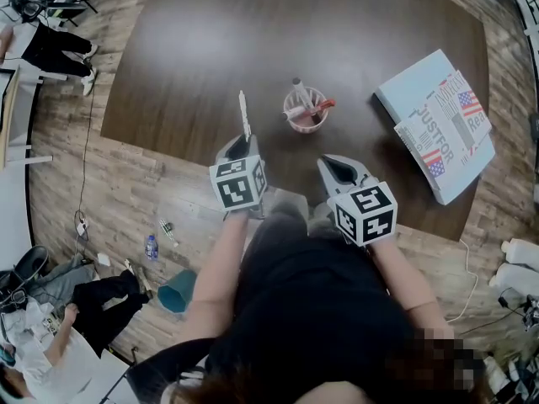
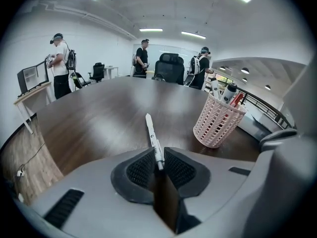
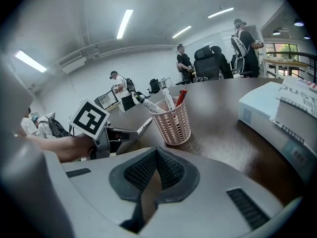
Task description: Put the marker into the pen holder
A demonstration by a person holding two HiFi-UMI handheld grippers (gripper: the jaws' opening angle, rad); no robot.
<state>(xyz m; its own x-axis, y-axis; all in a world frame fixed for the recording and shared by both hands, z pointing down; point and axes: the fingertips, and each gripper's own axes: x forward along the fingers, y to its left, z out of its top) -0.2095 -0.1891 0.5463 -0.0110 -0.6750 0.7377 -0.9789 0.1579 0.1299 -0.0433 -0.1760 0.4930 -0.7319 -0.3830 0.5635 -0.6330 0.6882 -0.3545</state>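
Two tools, one pen holder (image 1: 305,112), pink mesh, on the counter (image 1: 210,40). Three pens (image 3: 167,99) stand in it: two white, one red. One white marker (image 2: 152,138) left of the pen holder, clamped in the left tool (image 2: 158,165), tip poking ahead. Right tool (image 3: 156,155) near the pen holder, clenched on nothing. One light-blue box (image 1: 438,124) right of the pen holder.

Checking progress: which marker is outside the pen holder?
The white marker pinched in the left gripper's jaws; the others stand in the pink lattice pen holder.
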